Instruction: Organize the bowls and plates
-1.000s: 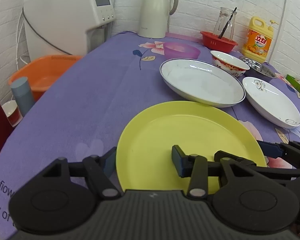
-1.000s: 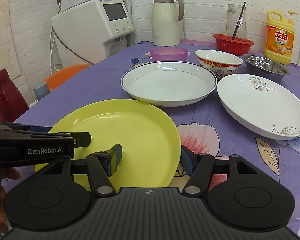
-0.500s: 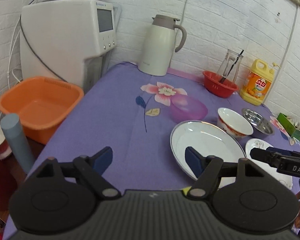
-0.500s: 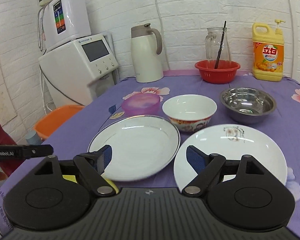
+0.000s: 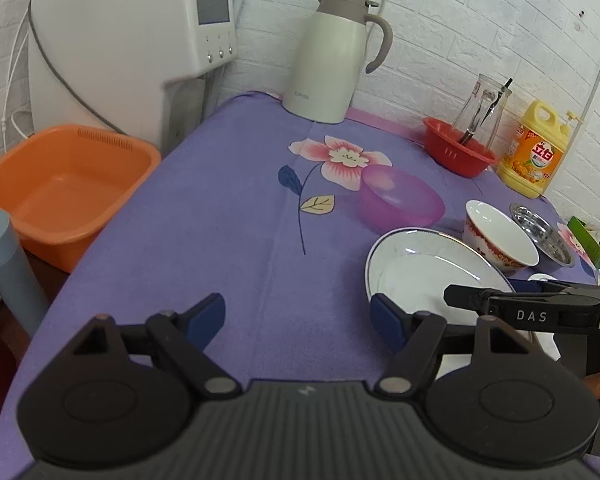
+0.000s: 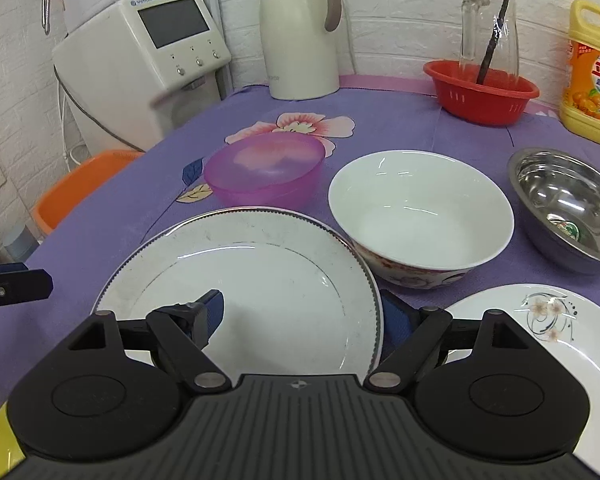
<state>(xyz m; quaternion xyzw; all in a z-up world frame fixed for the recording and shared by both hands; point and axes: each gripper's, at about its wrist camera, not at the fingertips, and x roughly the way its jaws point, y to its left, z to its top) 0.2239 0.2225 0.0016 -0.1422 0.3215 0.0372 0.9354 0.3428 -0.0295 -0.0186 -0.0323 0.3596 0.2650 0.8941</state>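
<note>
The left gripper (image 5: 298, 318) is hovering released over bare purple cloth on the left half of the table (image 5: 220, 216), its jaws spread wide with nothing between them. This side is offering the most open room, though the table's left edge is falling away close by toward an orange basin (image 5: 66, 188) below.

To its right, the right gripper (image 6: 300, 316) is also gaping and carrying nothing, straddling the near right rim of the grey-rimmed white plate (image 6: 240, 284): one blue pad is hanging over the plate's well, the other outside the rim. That placement is looking like the set-up for pinching the rim, probably to stack this plate.

Room here is getting tight. The purple plastic bowl (image 6: 266, 170) and the red-patterned ceramic bowl (image 6: 420, 212) are sitting just behind the plate, the ceramic one nearly touching it. Further right, the flower-printed white plate (image 6: 540, 328) is lying just beside, and the steel bowl (image 6: 568, 208) is standing behind that.
</note>
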